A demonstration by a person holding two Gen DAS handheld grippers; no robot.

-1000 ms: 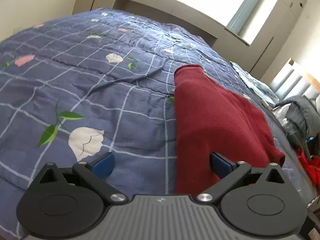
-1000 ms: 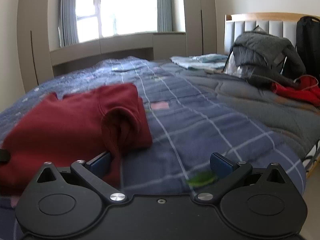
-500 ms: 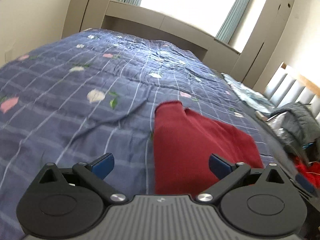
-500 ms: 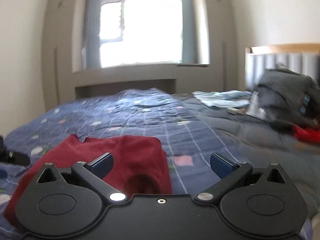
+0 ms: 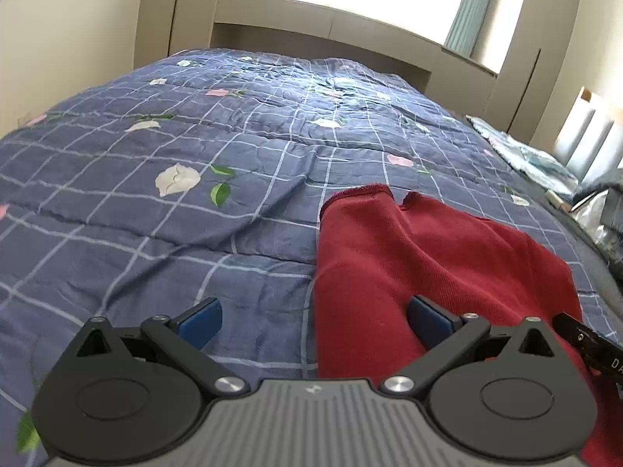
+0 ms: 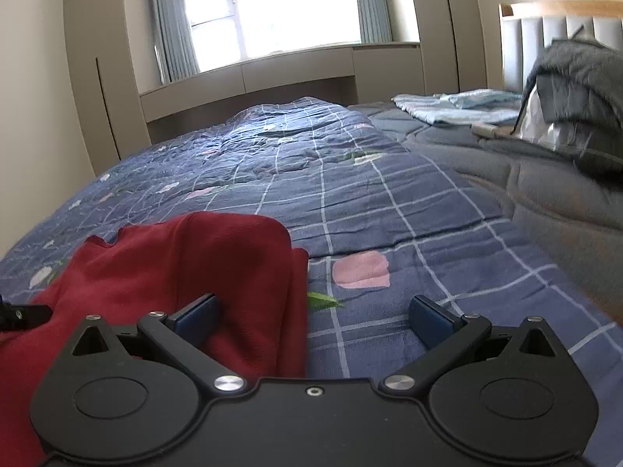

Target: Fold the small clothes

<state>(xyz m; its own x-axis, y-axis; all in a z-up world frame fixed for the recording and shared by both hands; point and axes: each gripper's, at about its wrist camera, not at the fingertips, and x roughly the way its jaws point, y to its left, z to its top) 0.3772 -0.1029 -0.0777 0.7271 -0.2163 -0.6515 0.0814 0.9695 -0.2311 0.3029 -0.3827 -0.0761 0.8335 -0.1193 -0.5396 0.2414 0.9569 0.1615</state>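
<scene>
text: "DA", cut off | on: right gripper (image 5: 588, 344) edge

Matt knitted red cloth garment (image 5: 420, 257) on a soft, creased quilted cotton bedspread (image 5: 194, 202). Matt black plastic left gripper (image 5: 313, 321) with shiny metal pivots and blue rubbery pads (image 5: 200, 317). Beyond the bedspread, smooth laminated cabinets (image 6: 296, 66) and a wood-topped padded headboard (image 6: 560, 23).

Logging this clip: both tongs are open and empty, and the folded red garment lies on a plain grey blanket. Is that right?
Not quite. The red garment lies on a blue checked quilt with flowers, not on a plain grey blanket; both wrist views show this. The rest holds: the left tongs and right tongs are open and empty.
</scene>
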